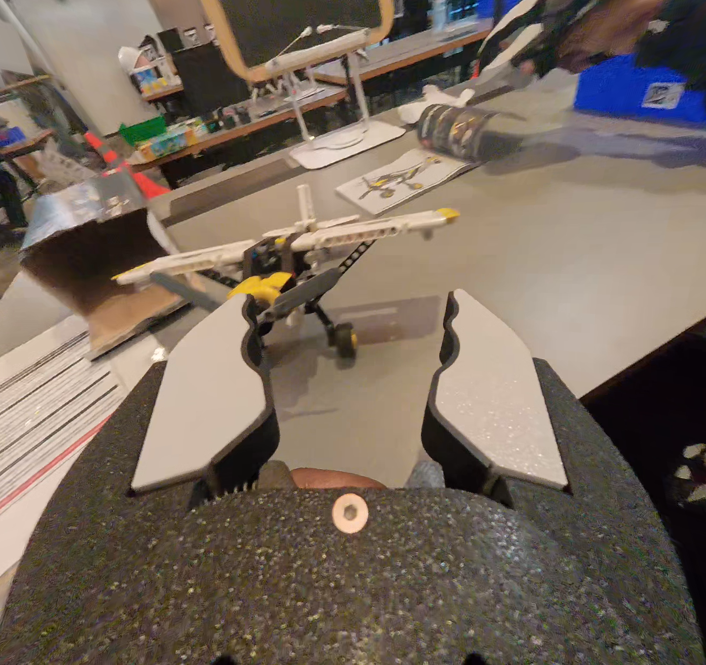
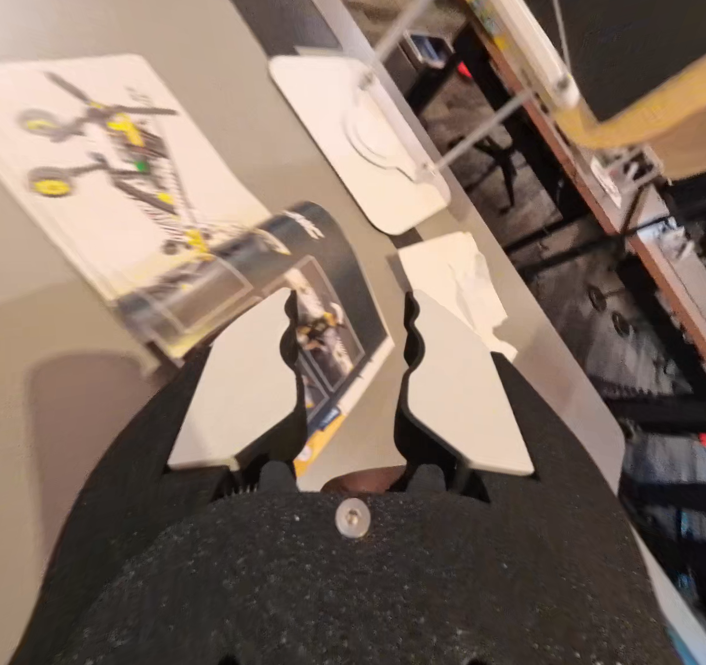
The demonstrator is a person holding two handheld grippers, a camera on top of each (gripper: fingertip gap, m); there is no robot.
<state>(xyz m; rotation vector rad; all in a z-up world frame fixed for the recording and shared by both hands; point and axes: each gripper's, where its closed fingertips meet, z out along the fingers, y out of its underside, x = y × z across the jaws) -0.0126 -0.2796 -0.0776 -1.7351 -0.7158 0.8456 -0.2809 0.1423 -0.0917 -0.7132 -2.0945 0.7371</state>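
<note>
A white, black and yellow brick-built plane [image 1: 290,249] stands on its wheels on the grey table [image 1: 535,284]. My left gripper [image 1: 349,303] is open wide just in front of it, with nothing between the pads. The plane's yellow nose and grey propeller lie close to my left fingertip [image 1: 248,310], and I cannot tell if they touch. My right gripper [image 2: 350,297] is open and empty, hovering over an open instruction booklet [image 2: 126,157] with a curled dark page. It also shows blurred at the top right of the left wrist view [image 1: 512,47], above the booklet [image 1: 412,180].
A white stand with a flat base [image 1: 344,142] [image 2: 355,138] stands behind the booklet, near the table's far edge. A crumpled white paper [image 2: 458,284] lies beside it. An open cardboard box [image 1: 84,261] sits left of the plane. A blue bin [image 1: 630,89] is at the far right.
</note>
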